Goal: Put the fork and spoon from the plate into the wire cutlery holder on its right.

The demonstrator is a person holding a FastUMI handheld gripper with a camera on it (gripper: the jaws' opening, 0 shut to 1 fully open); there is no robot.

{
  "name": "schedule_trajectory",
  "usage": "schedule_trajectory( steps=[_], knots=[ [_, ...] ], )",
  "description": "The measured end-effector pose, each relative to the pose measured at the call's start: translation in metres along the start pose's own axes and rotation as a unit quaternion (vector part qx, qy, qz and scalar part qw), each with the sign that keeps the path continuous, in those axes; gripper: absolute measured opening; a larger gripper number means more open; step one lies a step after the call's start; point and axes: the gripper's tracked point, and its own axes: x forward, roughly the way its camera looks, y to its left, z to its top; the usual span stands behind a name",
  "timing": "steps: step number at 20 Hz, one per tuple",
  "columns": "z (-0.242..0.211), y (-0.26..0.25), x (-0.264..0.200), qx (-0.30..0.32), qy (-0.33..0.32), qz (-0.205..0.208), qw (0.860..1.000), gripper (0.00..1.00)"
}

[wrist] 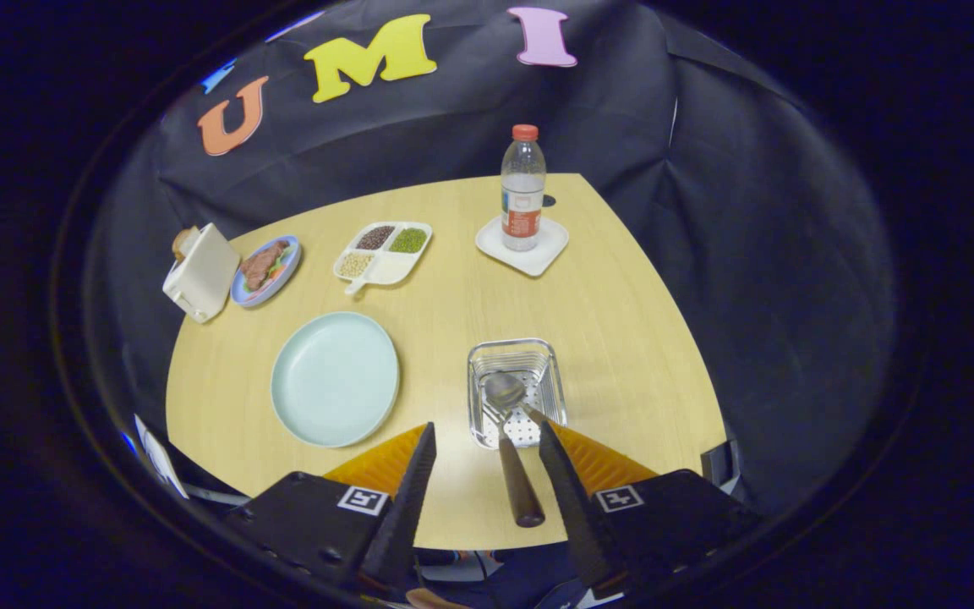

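Gripper view looks down on a wooden table [622, 338] from above its near edge. The gripper [487, 444] has its jaws spread wide, with nothing pinched between them.

Just ahead of the fingers, nearer the right one, sits the holder [517, 391], a shiny wire basket. A spoon [504, 390] lies with its bowl inside the holder. A dark-handled utensil, the fork [517, 486], leans out over the holder's near rim, and its handle reaches back into the gap between the fingers, close to the right finger but apart from it. The fork's tines sit in the holder beside the spoon bowl. Whether a second handle runs behind the right finger cannot be told.

Ahead of the left finger lies the plate [335, 378], pale blue and round, with nothing on it.

Well beyond the fingers stand a bottle [522, 188] with a red cap on a white coaster [522, 245], a divided tray [383, 251] of beans, a small dish [265, 269] of food and a white toaster [199, 272].
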Motion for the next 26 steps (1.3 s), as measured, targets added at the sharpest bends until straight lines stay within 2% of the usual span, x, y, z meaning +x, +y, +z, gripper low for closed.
schedule_trajectory(
  steps=[5,9,14,18,20,26],
  knots=[
    [0.007,0.021,-0.001,0.001,-0.032,0.008,0.999,0.91],
    [0.026,0.046,-0.011,0.003,-0.106,0.016,0.994,0.96],
    [0.025,0.080,-0.036,-0.002,-0.171,0.013,0.985,0.97],
    [0.019,0.117,-0.077,-0.026,-0.254,0.017,0.967,0.97],
    [0.012,0.126,-0.102,-0.032,-0.293,0.005,0.956,0.96],
    [-0.002,0.154,-0.157,-0.034,-0.424,-0.007,0.905,0.96]
  ],
)
